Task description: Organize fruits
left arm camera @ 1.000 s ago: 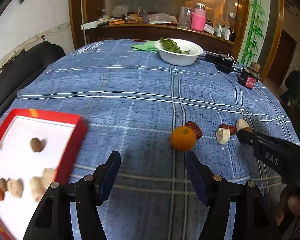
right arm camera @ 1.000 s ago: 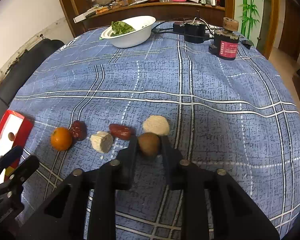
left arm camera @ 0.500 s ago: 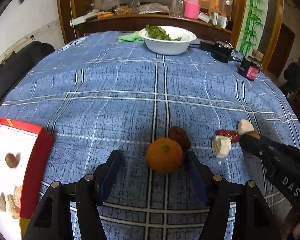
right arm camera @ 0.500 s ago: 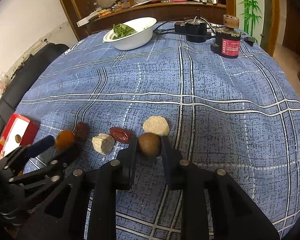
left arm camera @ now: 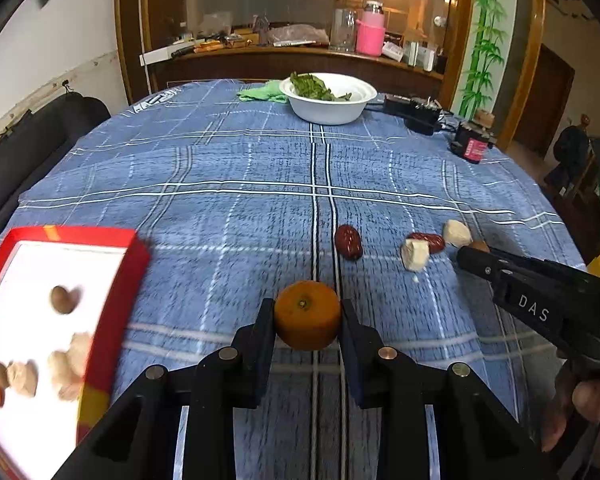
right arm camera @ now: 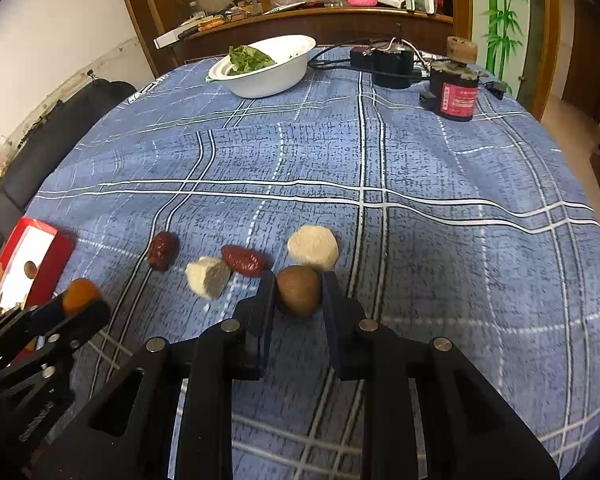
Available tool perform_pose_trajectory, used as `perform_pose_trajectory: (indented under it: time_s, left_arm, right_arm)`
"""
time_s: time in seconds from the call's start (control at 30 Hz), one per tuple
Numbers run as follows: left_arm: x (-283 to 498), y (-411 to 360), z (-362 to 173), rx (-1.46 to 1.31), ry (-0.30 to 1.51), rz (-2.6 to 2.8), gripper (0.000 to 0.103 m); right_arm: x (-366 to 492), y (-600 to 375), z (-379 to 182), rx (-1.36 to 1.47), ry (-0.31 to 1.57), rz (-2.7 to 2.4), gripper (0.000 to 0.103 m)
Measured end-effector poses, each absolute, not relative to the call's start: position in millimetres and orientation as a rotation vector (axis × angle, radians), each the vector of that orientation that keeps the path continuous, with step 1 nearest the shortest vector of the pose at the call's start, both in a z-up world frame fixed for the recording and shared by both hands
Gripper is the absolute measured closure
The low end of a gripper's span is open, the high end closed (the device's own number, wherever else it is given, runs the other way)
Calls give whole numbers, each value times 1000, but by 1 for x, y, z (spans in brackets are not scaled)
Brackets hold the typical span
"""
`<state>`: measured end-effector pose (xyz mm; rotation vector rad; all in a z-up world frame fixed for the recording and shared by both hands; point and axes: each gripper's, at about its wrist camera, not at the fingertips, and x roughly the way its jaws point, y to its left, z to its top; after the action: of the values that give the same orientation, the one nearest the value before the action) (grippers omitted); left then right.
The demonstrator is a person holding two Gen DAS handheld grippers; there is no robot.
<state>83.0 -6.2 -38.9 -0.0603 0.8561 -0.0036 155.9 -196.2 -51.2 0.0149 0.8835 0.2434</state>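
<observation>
The left tool (left arm camera: 307, 316) is closing on the orange (left arm camera: 307, 315), its pads against the fruit's sides, just right of the red tray (left arm camera: 116, 280). The right tool (right arm camera: 298, 292) is pinched on a brown fruit (right arm camera: 298, 290) at the right end of the row on the bench (right arm camera: 420, 160). The tray, at the near left, already holds several pieces: a brown one, pale lumps and an orange one. Left on the cloth are two dates (right arm camera: 163, 250) (right arm camera: 244, 261) and two pale chunks (right arm camera: 207, 277) (right arm camera: 313, 247), so I judge the sorting roughly half done.
</observation>
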Motion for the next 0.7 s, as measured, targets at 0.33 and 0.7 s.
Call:
perform_pose_trajectory:
  time_s: [0.33, 0.7]
  left_arm:
    - [38, -2, -31, -60, 846, -21, 73]
    - [10, 1, -24, -50, 829, -10, 73]
  right_arm:
    - [87, -196, -29, -55, 823, 238, 81]
    - [45, -181, -27, -92, 834, 251, 81]
